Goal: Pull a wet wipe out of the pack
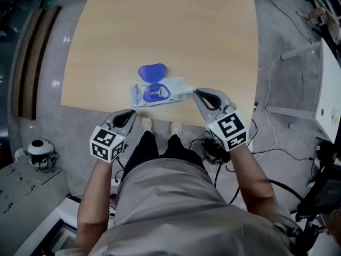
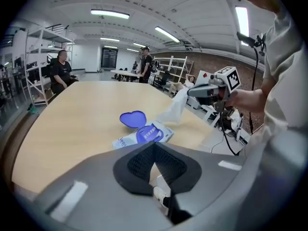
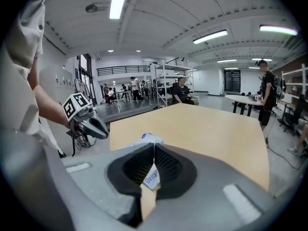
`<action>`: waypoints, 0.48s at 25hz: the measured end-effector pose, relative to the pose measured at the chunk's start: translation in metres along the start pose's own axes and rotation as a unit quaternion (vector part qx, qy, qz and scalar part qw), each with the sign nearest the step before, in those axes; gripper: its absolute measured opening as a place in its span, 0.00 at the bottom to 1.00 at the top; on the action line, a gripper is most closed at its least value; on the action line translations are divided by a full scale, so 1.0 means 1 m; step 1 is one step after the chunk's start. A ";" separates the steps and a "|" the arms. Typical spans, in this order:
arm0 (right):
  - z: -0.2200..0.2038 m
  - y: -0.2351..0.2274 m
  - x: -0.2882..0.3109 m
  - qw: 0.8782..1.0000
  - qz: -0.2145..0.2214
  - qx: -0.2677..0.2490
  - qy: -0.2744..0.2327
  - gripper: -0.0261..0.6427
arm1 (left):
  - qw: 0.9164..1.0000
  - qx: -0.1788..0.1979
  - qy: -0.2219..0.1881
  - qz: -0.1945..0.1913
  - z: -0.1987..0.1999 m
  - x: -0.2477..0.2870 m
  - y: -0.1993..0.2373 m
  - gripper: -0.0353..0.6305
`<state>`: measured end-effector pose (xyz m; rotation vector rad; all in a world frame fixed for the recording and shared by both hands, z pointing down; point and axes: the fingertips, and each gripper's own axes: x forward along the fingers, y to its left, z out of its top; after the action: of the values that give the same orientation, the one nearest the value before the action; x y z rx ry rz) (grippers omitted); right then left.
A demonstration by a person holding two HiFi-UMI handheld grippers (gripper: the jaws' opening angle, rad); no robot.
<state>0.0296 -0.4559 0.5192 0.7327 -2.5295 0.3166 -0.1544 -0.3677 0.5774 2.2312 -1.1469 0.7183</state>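
Note:
The wet wipe pack (image 1: 143, 93) lies flat near the table's front edge, its blue lid (image 1: 152, 71) flipped open toward the far side. A white wet wipe (image 1: 180, 85) stretches from the pack's opening to my right gripper (image 1: 196, 92), which is shut on its end. In the left gripper view the wipe (image 2: 175, 107) rises slantwise from the pack (image 2: 124, 141) to the right gripper (image 2: 190, 91). My left gripper (image 1: 132, 112) hangs just off the table's front edge, left of the pack, shut with nothing between its jaws. The pack's label (image 3: 152, 179) shows through the right jaws' gap.
The wooden table (image 1: 160, 31) stretches far beyond the pack. Cables (image 1: 277, 153) trail over the floor at the right, beside a white table (image 1: 327, 84). A person (image 2: 60, 73) sits beyond the table's far end, and others stand near shelves.

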 end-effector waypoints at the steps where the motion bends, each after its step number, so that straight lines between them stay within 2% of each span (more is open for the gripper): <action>1: 0.002 0.001 -0.005 1.000 -0.002 -0.004 -0.003 0.05 | 1.000 0.000 -0.010 0.001 0.004 -0.007 -0.005 0.06; 7: 0.016 0.022 -0.041 0.999 -0.019 -0.017 -0.024 0.05 | 0.997 0.016 -0.071 -0.006 0.029 -0.057 -0.035 0.06; 12: 0.022 0.056 -0.072 0.999 -0.031 -0.032 -0.028 0.05 | 0.990 0.041 -0.131 -0.015 0.049 -0.109 -0.061 0.06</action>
<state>0.0438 -0.3856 0.4589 0.8042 -2.5510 0.1953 -0.1469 -0.3081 0.4576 2.4619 -1.2216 0.4781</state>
